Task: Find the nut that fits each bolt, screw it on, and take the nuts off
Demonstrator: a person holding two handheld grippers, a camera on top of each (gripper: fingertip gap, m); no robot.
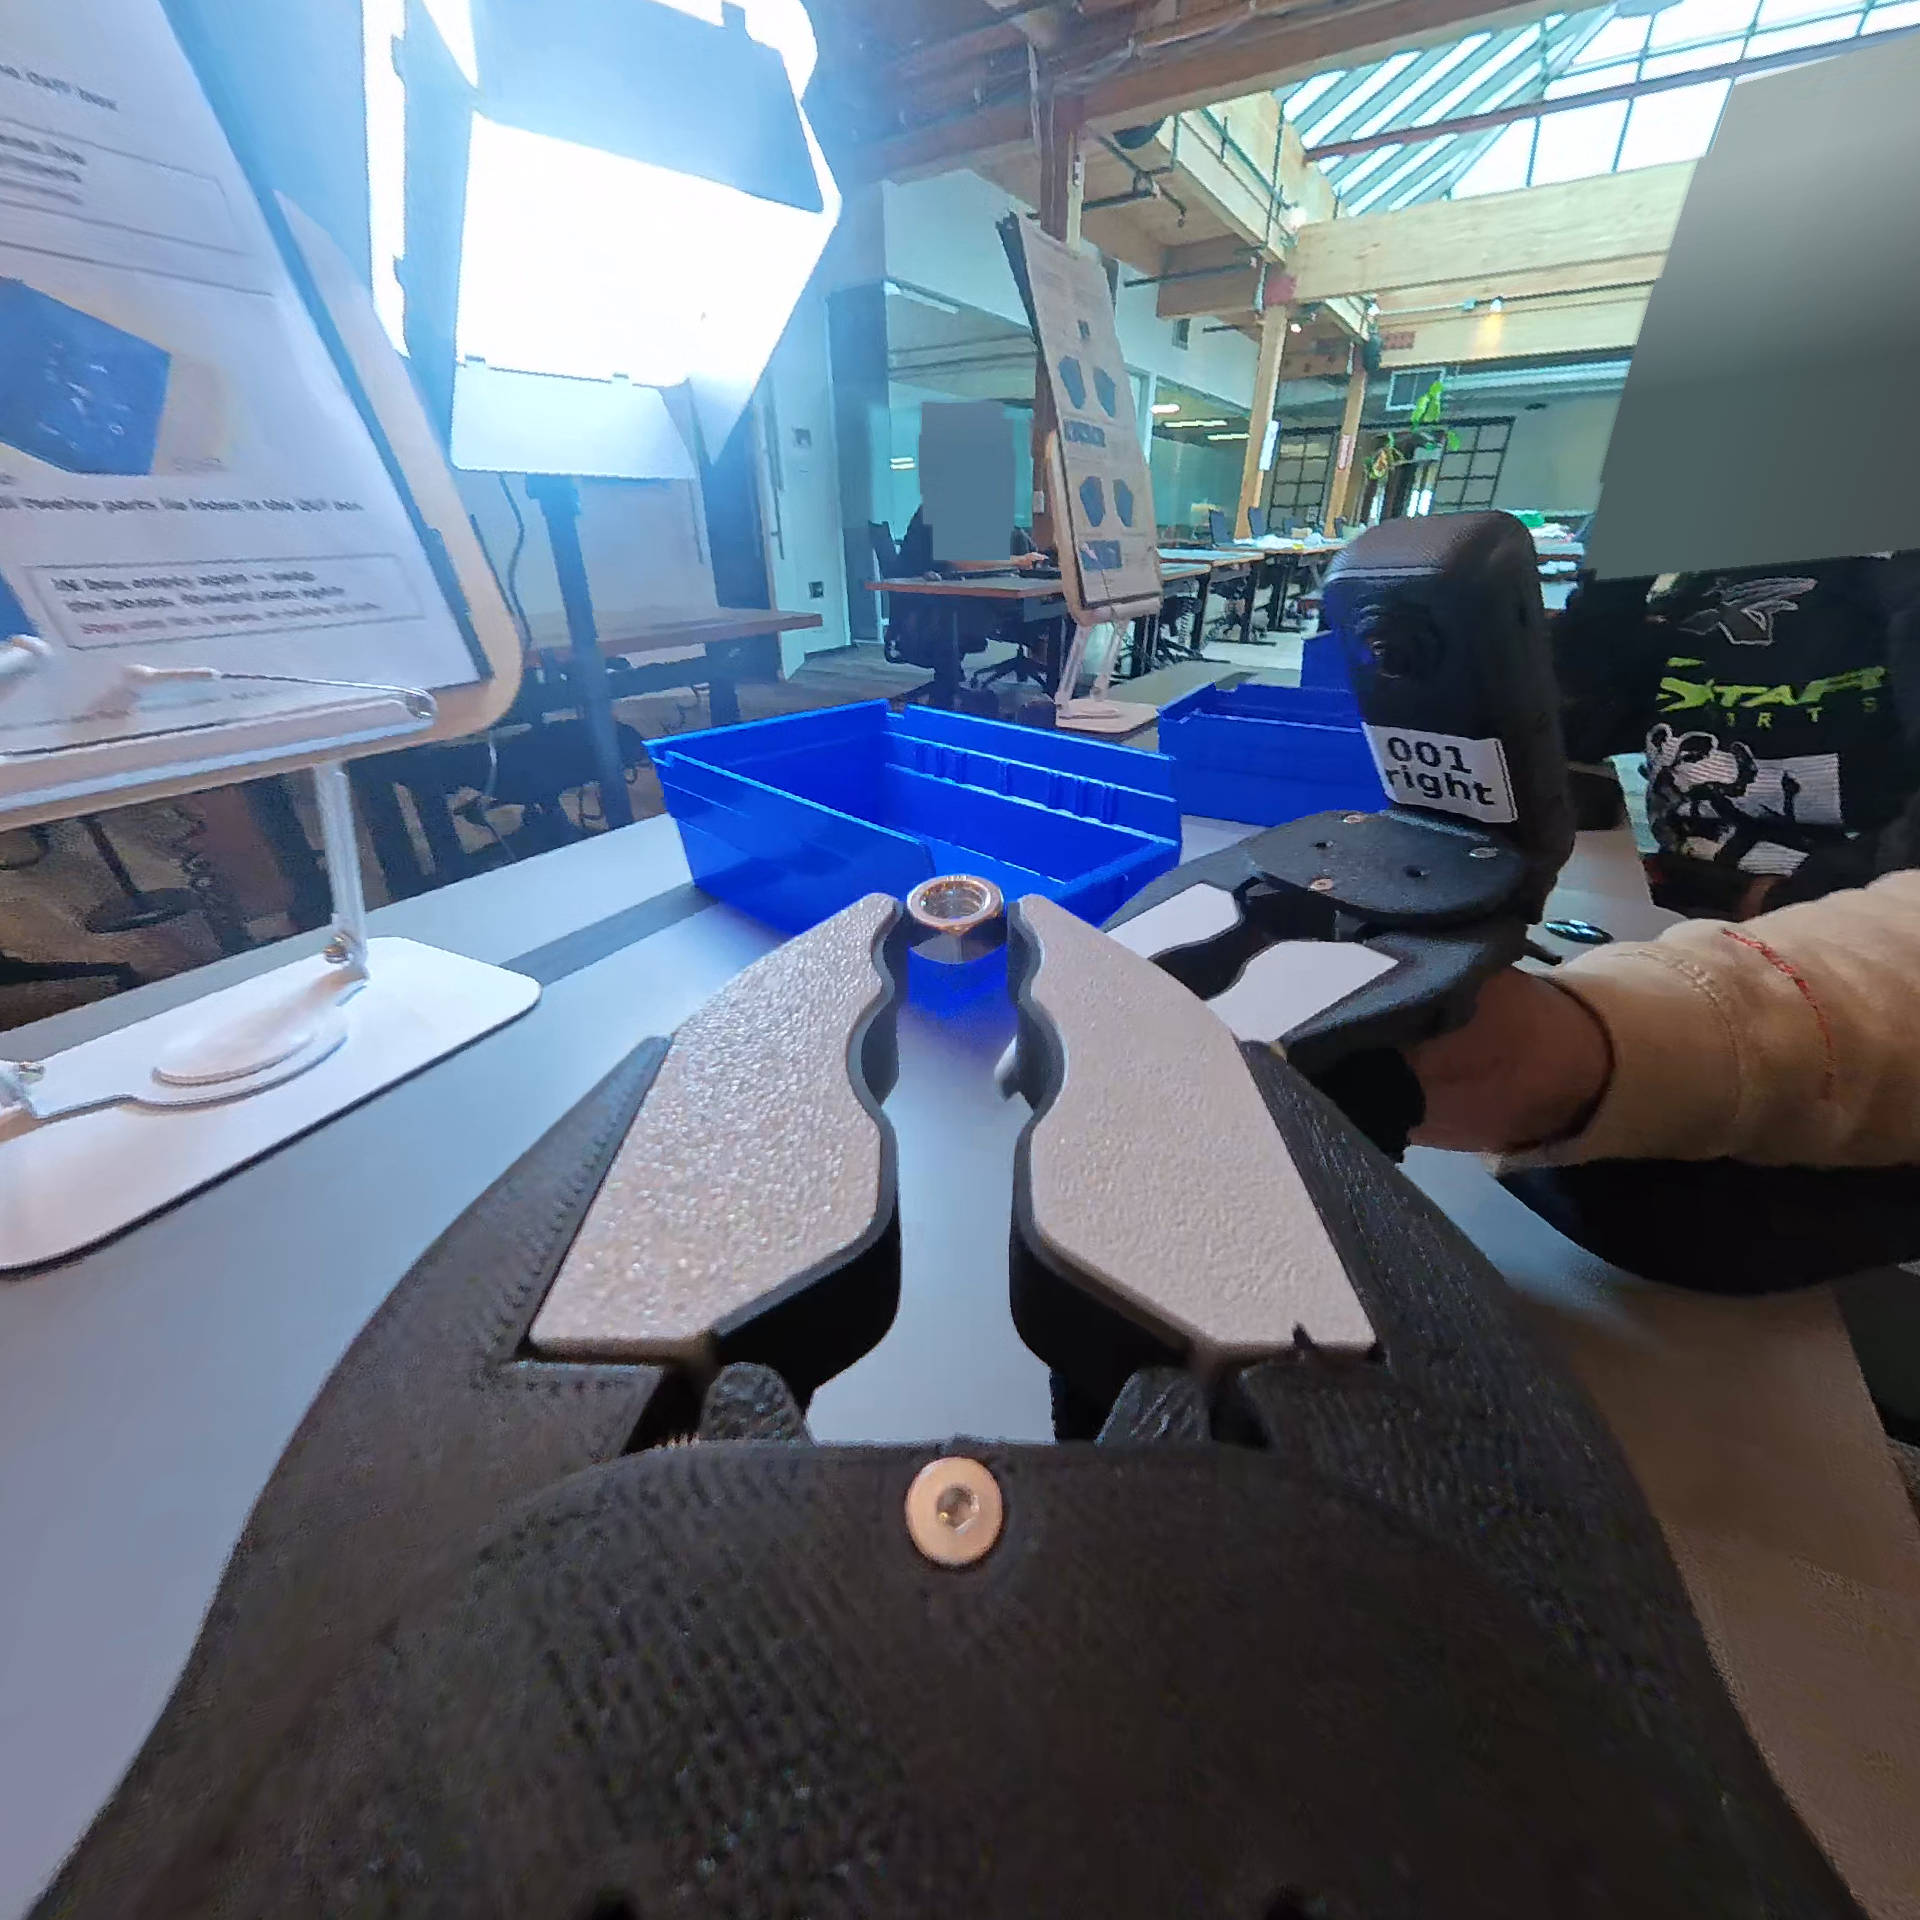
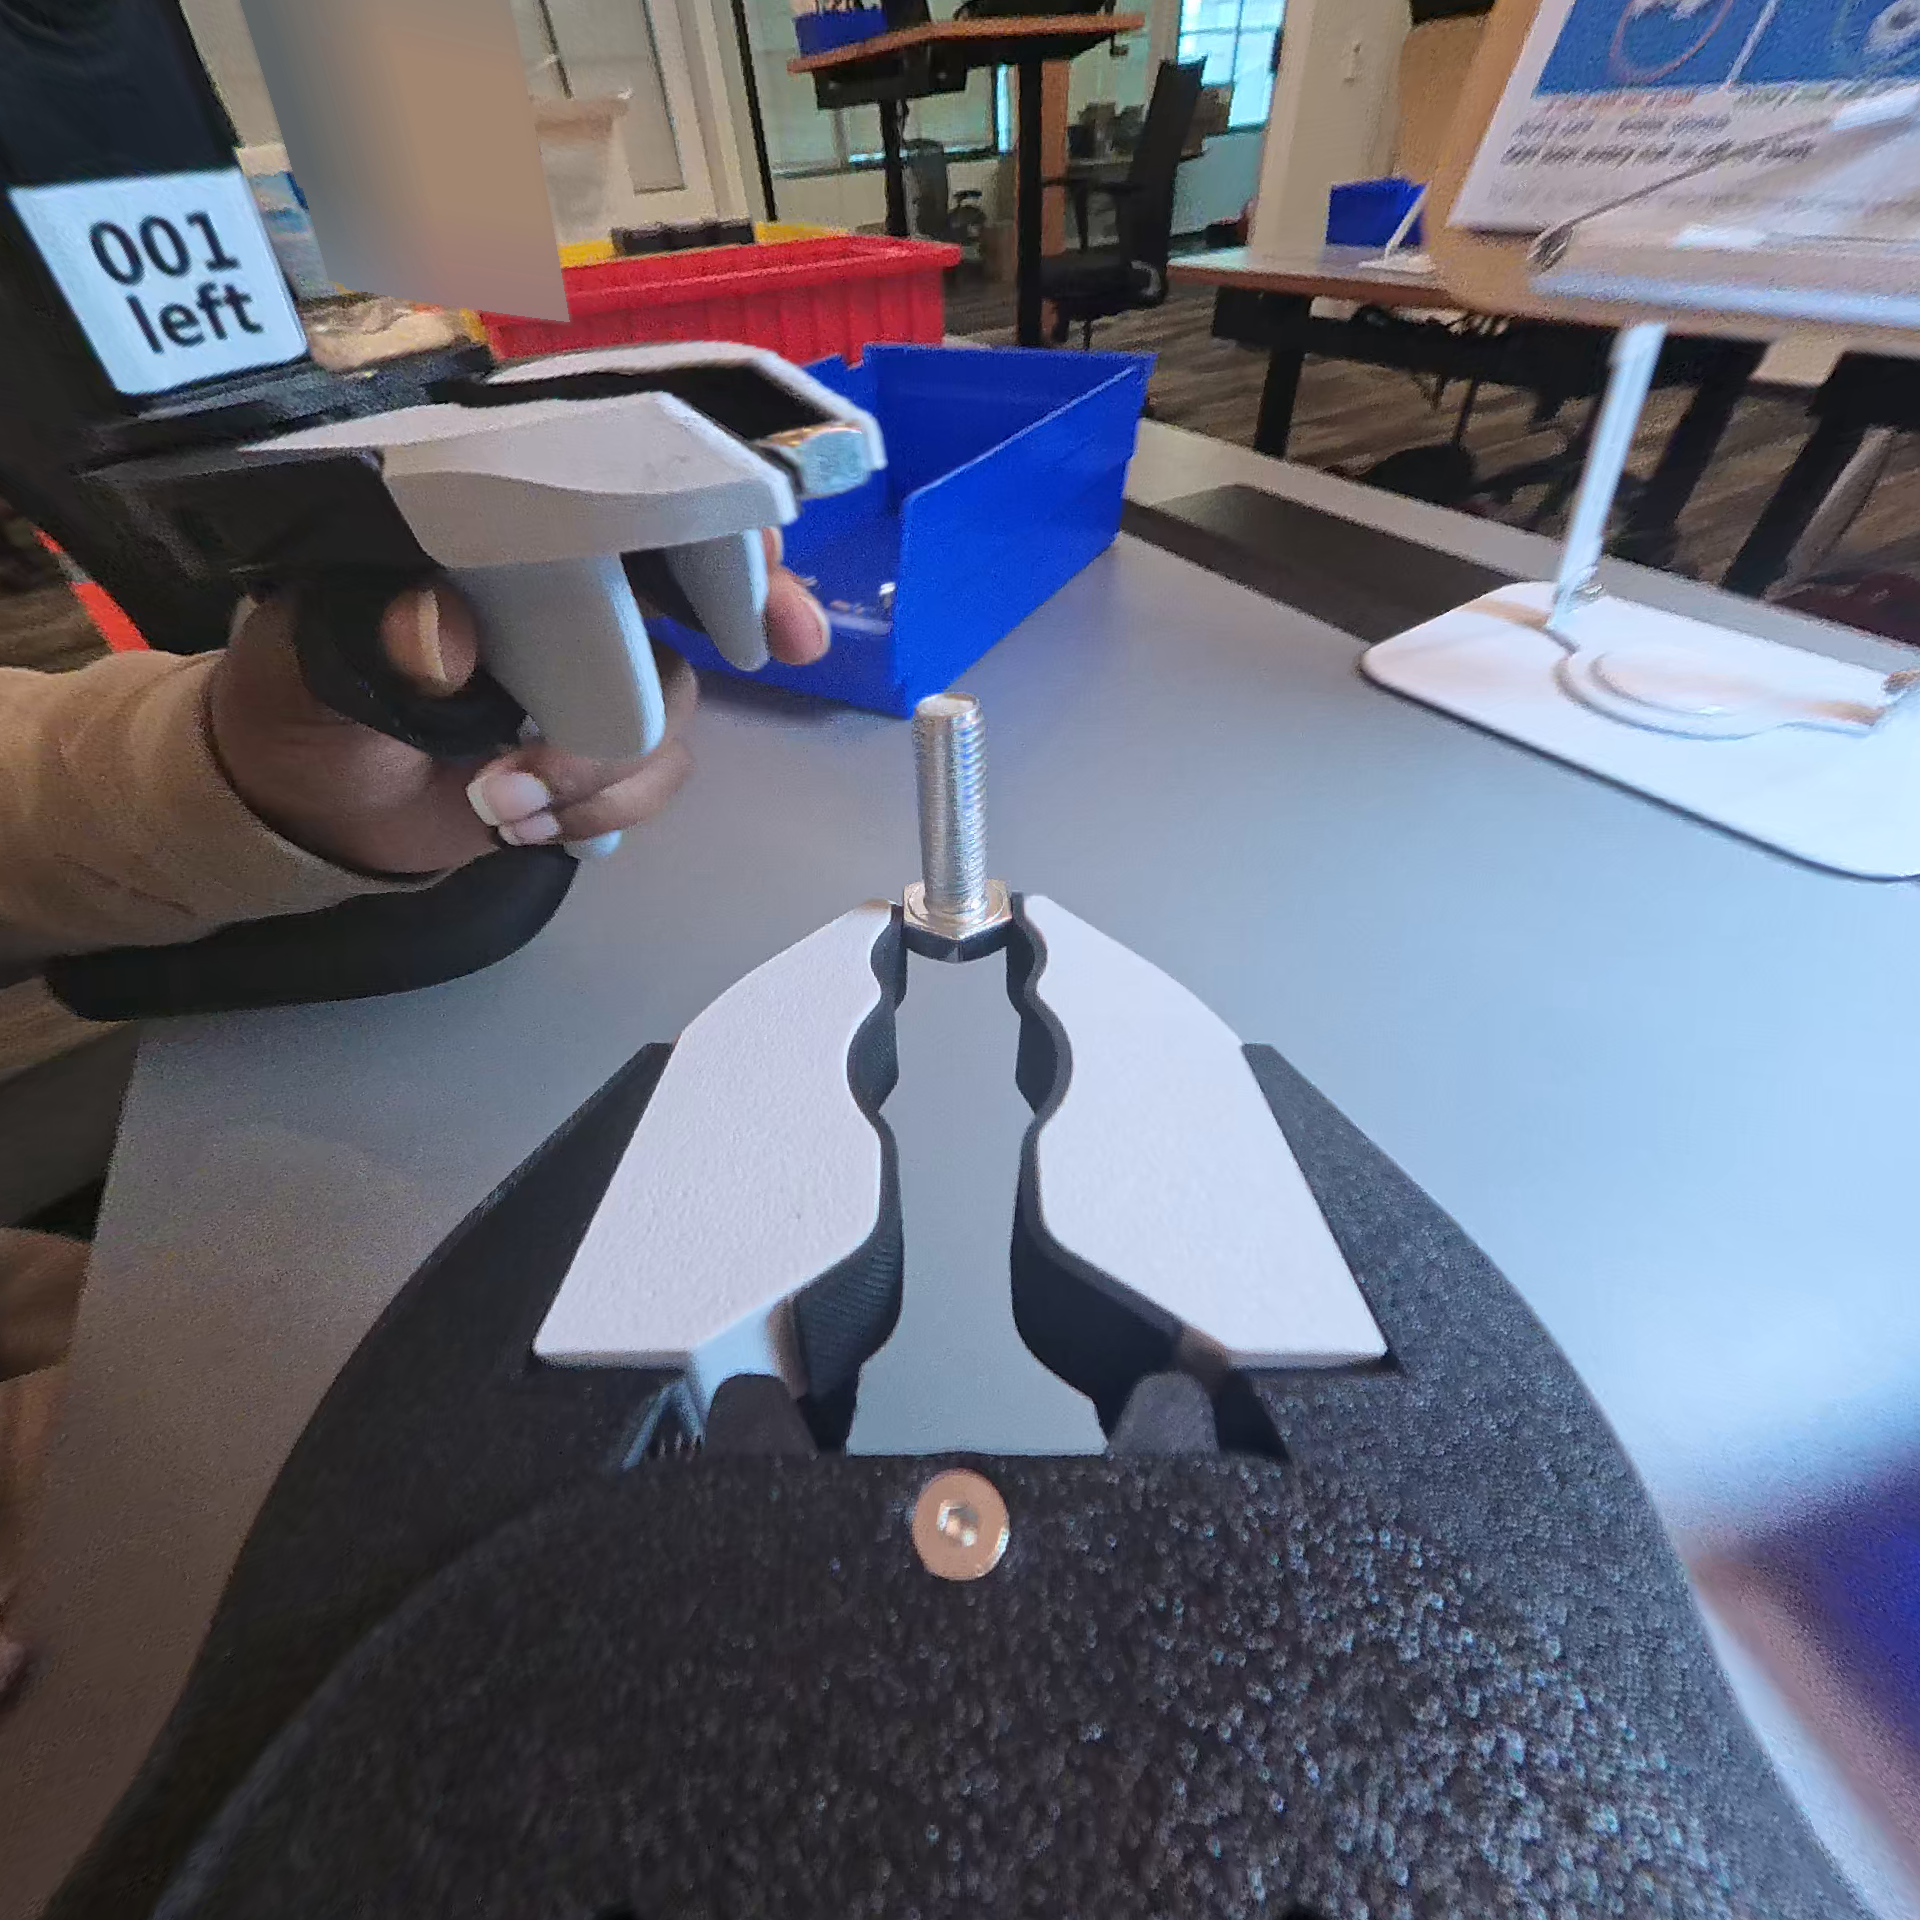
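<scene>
We see a white sticker [image 1: 1444,781] on the right gripper's black body, another [image 2: 166,281] on the left gripper's, printed sheets [image 1: 177,343] on stands, and lettering on a dark shirt [image 1: 1766,696].

Both grippers [image 1: 954,940] [image 2: 954,914] had textured black bodies, pale grey fingers [image 2: 748,1132], a silver screw [image 2: 959,1525], white labels [image 2: 161,278]; beige sleeves [image 1: 1745,1029].

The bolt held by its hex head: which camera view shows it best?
The right wrist view. There the bolt stands in the centre, its hex head clamped at the tips of the right gripper, the threaded shank in full view. In the left wrist view the right gripper shows from behind, but I cannot find the bolt.
</scene>
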